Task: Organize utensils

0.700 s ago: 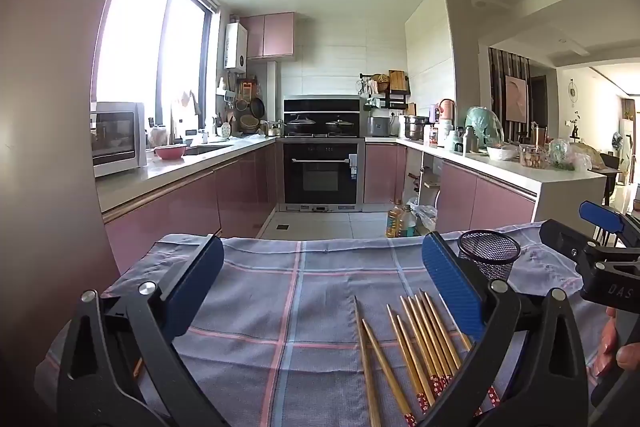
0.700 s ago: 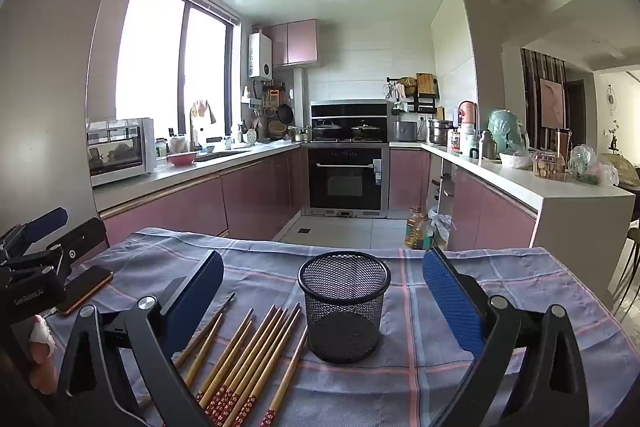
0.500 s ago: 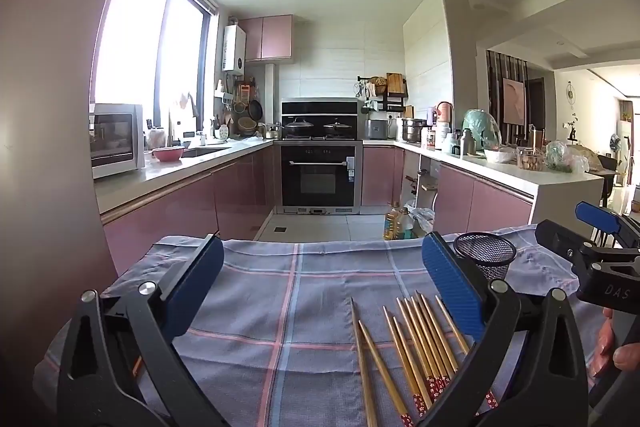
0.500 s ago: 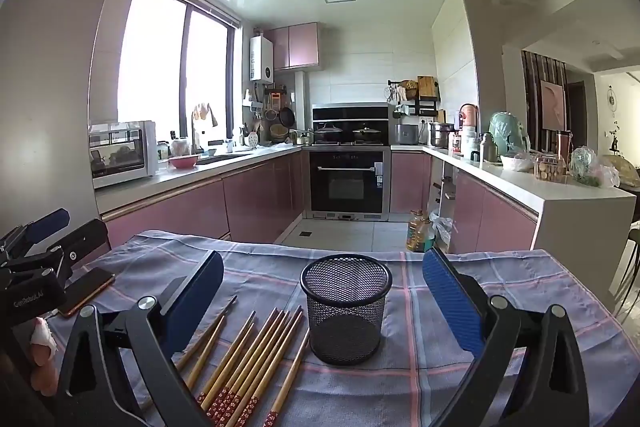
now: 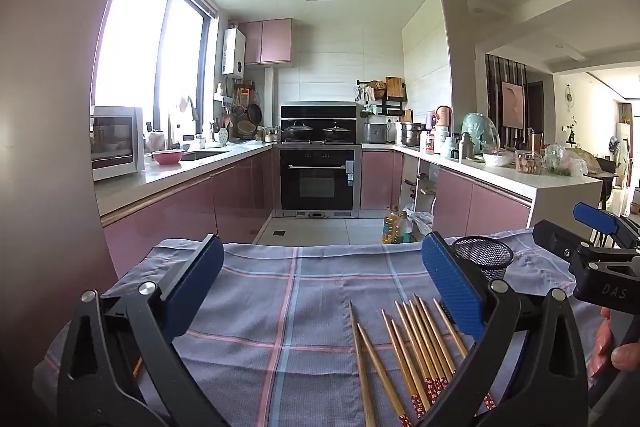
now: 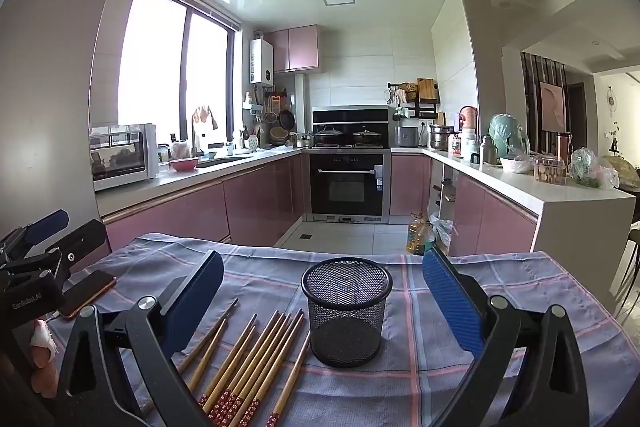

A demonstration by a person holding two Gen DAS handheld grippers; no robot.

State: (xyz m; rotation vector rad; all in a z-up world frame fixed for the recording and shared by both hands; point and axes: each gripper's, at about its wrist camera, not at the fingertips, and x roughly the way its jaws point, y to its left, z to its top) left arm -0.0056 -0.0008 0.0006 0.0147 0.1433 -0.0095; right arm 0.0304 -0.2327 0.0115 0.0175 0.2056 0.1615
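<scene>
Both grippers hover wide open over the desk, holding nothing.

The left gripper (image 5: 320,283) has its fingers (image 5: 450,285) spread apart over bare checked cloth (image 5: 256,307); the bamboo chopsticks (image 5: 416,351) lie flat low between them, near the right-hand finger. The right gripper (image 6: 322,293) frames the black mesh cup (image 6: 346,311), which stands upright between its open fingers (image 6: 448,301) without touching them, the chopsticks (image 6: 256,359) lying just beside the cup, and a phone (image 6: 86,293) near the cloth's edge.

Left gripper (image 5: 320,291) and right gripper (image 6: 322,297) level, jaws wide.
</scene>
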